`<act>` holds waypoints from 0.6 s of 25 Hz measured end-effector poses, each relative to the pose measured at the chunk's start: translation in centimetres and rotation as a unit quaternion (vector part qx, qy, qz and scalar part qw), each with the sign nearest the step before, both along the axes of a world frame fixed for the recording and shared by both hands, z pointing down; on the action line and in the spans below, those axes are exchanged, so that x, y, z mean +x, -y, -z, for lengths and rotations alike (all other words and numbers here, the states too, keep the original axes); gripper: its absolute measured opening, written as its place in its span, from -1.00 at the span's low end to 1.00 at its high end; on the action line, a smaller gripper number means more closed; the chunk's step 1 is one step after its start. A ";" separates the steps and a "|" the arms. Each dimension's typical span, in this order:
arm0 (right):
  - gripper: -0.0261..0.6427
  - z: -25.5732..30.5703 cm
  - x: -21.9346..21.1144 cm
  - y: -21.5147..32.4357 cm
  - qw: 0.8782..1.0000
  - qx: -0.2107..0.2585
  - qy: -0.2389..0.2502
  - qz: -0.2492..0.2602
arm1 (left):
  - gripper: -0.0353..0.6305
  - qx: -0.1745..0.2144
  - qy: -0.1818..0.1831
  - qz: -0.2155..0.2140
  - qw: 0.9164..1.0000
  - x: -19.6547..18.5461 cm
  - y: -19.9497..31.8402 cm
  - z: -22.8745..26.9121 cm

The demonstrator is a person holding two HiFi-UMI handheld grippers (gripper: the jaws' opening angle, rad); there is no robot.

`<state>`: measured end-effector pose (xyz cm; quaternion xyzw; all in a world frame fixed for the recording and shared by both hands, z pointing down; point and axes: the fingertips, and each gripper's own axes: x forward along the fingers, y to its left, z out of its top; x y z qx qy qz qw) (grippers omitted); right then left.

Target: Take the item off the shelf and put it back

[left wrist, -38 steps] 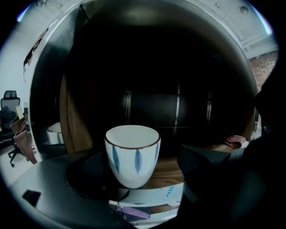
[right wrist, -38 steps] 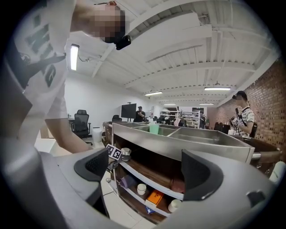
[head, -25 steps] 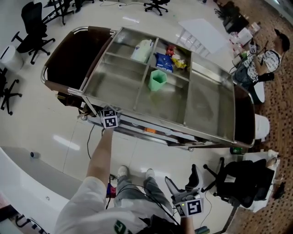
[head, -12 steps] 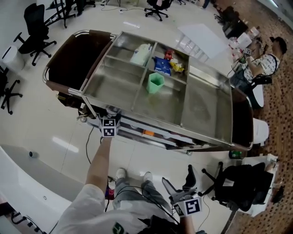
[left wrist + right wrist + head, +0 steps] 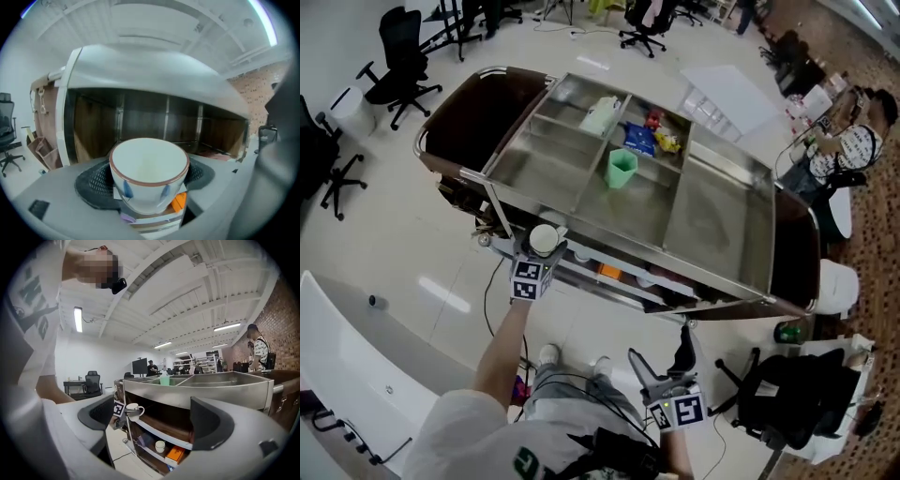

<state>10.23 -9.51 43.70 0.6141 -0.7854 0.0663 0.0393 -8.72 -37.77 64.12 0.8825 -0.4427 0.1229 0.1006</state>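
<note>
Change: left gripper (image 5: 536,258) has clamped cup (image 5: 149,173) and drawn it clear of shelf (image 5: 159,428) at cart (image 5: 712,187) near-left corner. Take-off looks done; return pending. right gripper (image 5: 666,361) wide, empty.

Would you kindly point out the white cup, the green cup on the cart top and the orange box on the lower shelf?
white cup (image 5: 149,164): left gripper view, on its inner wall.
green cup (image 5: 621,169): head view, on its side.
orange box (image 5: 176,452): right gripper view, on its orange top.
</note>
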 end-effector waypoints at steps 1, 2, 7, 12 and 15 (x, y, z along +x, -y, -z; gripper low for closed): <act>0.63 0.0 0.2 0.1 1.000 0.006 0.007 0.001 | 0.27 0.004 0.001 -0.009 1.000 0.1 -1.2 1.0; 0.63 0.0 0.4 0.1 1.000 0.010 0.013 0.002 | 0.27 0.008 0.000 -0.018 1.000 0.4 -2.6 1.9; 0.63 1.4 2.3 -0.1 0.999 0.040 0.032 0.000 | 0.27 0.015 -0.029 -0.042 0.999 2.0 -9.3 6.5; 0.63 3.1 3.9 0.2 0.996 0.077 0.046 0.000 | 0.27 0.031 -0.043 -0.039 0.998 2.3 -13.8 11.2; 0.63 3.7 5.1 0.3 0.994 0.090 0.056 -0.004 | 0.27 0.051 -0.049 -0.038 0.997 2.6 -16.0 14.5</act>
